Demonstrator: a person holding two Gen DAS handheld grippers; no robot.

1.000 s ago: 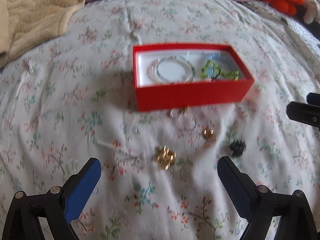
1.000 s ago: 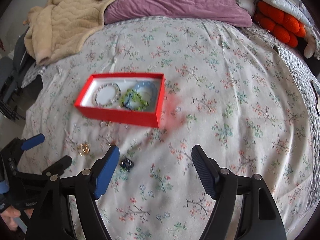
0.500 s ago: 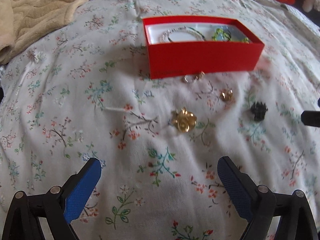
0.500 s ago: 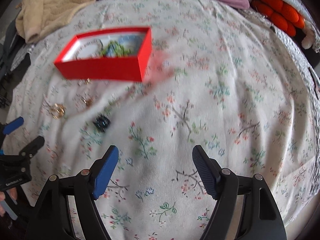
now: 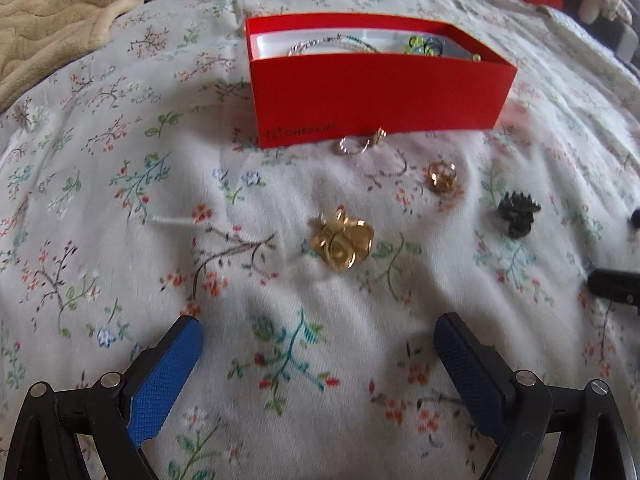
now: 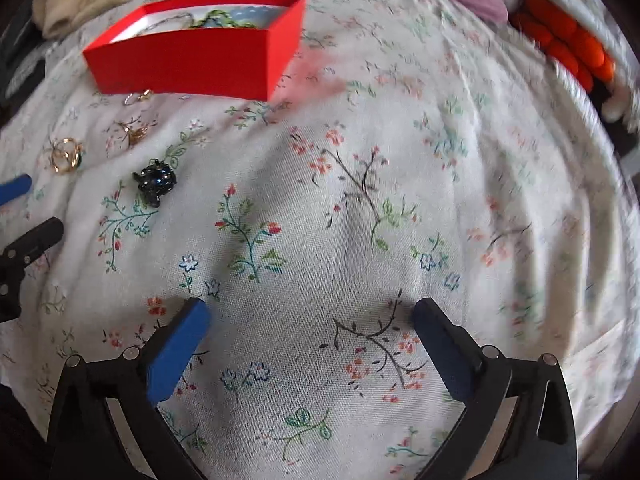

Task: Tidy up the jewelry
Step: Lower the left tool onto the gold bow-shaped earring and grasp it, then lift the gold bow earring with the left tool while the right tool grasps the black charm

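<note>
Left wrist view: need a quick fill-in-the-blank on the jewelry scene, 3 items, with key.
1. The box holding bracelets is ____ in color.
2. The left gripper holds ____.
3. The gold flower piece lies on the floral ____, outside the box.

Missing words: red; nothing; bedsheet

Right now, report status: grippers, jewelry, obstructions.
Left gripper open, empty; right gripper open, empty. Gold flower piece loose on the bedspread, short of the red box. Nothing between.
</note>
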